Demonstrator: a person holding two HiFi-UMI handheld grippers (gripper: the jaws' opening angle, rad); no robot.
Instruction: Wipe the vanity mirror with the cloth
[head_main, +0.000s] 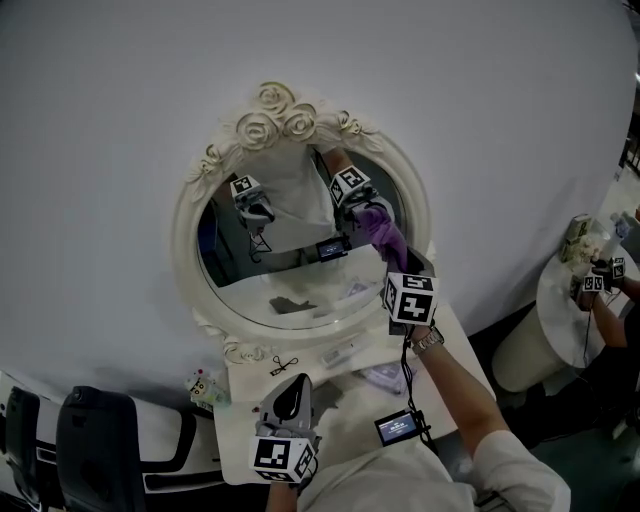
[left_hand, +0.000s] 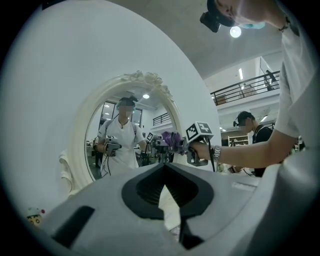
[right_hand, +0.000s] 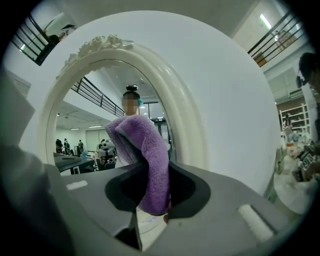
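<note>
Right gripper (head_main: 398, 262) clamped on purple fuzzy cloth (head_main: 386, 233), fingertips hidden by it, at oval white rose-framed vanity mirror's (head_main: 240, 285) right side, left gripper (head_main: 291, 392) near, jaws together.

head view steeply down from above, gripper views close, both facing mirror (head_main: 300, 255)

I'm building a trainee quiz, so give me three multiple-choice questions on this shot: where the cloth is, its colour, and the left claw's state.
1. Where is the cloth? A on the table; B in the right claw by the mirror; C hung on the frame.
2. Cloth colour? A yellow; B white; C purple.
3. The left claw is: A empty; B clamping the cloth; C gripping the frame.
Answers: 1 B, the right gripper view shows it pinched between the jaws; 2 C, purple in every view; 3 A, nothing sits between its jaws.
</note>
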